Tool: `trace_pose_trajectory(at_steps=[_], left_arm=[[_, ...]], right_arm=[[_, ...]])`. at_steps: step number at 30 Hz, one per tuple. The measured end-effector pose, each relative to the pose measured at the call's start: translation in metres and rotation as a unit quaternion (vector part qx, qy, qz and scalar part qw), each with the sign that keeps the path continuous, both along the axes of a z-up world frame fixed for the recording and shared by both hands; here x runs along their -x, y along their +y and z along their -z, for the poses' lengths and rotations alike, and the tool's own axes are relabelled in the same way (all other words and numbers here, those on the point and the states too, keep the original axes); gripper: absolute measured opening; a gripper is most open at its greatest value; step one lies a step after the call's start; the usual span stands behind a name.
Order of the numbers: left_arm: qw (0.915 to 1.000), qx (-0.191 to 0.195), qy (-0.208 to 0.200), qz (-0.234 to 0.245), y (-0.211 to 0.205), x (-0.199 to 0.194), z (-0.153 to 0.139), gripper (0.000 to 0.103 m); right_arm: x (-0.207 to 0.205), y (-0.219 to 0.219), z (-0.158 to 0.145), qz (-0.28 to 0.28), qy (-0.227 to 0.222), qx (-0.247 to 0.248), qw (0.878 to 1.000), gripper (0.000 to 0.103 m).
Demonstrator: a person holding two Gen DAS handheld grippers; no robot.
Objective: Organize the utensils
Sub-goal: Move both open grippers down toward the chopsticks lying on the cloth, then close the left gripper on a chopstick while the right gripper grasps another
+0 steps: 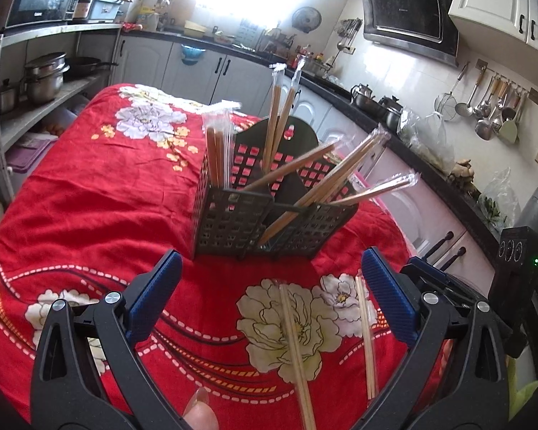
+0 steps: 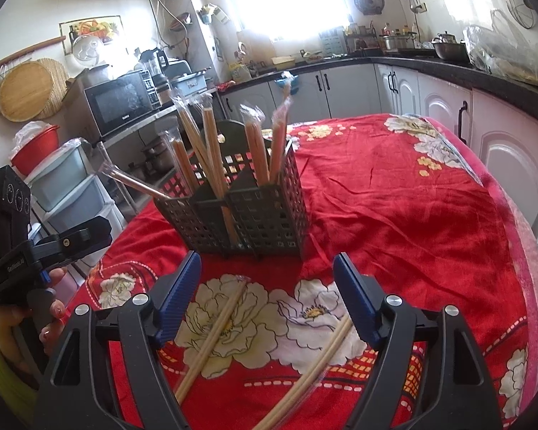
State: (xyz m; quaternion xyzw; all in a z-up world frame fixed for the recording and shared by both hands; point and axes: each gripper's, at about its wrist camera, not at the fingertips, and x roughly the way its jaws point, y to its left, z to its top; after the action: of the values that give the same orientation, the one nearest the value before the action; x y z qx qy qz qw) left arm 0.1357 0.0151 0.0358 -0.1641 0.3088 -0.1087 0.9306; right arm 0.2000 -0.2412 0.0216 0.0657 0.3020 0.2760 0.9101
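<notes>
Left hand-held gripper: the left hand-held gripper (image 1: 270, 286), black frame with blue ribbed pads, has its jaws spread wide; nothing is between the pads.
Right hand-held gripper: the right hand-held gripper (image 2: 267, 294) is of the same build; its jaws are spread, and no pad touches anything.
Holder: a dark perforated plastic utensil holder with compartments (image 1: 269, 222) stands upright on the table, just beyond both sets of fingertips.
Holder contents: several pairs of wooden chopsticks in clear plastic sleeves (image 1: 276, 118) stand or lean in its compartments; some tilt far over the rim.
Loose items: two sleeved pairs of pale wooden chopsticks lie flat on the cloth. One pair (image 1: 294, 351) lies below the left gripper's gap; the other pair (image 1: 366, 333) lies just beside its right-side pad. In the right wrist view the first pair (image 2: 211, 337) lies near the left-side pad and the second (image 2: 319, 365) near the right-side pad.
Table: a red floral cloth (image 1: 118, 193) covers the table.
Operator: a thumb tip (image 1: 199, 412) shows at the lower frame edge.
</notes>
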Motion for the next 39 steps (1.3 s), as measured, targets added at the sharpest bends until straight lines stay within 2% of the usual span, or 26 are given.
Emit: trace_pose_trajectory(at_steps=[11,24,29,32,34,39], left_arm=[[0.9991,-0.011,0.031,0.025,-0.022,-0.007,0.023,0.092],[0.9947,-0.019,0.090,0.047,-0.051,-0.036,0.066,0.091],[0.9922,-0.018,0.113,0.049,-0.057,-0.049,0.082,0.067],[0.9902,-0.015,0.127,0.056,-0.061,-0.056,0.089,0.057],[0.9891,-0.015,0.133,0.061,-0.065,-0.060,0.094,0.054],[0.9886,-0.030,0.134,0.062,-0.072,-0.067,0.097,0.053]], right_arm=[[-0.004,-0.012,0.020,0.019,0.029,0.010,0.999,0.073],[-0.025,-0.024,0.049,0.045,0.076,0.023,0.996,0.073],[-0.038,-0.023,0.060,0.050,0.090,0.038,0.994,0.073],[-0.045,-0.020,0.065,0.051,0.093,0.052,0.993,0.073],[-0.050,-0.018,0.068,0.054,0.096,0.065,0.992,0.073],[-0.064,-0.015,0.075,0.062,0.106,0.078,0.989,0.069]])
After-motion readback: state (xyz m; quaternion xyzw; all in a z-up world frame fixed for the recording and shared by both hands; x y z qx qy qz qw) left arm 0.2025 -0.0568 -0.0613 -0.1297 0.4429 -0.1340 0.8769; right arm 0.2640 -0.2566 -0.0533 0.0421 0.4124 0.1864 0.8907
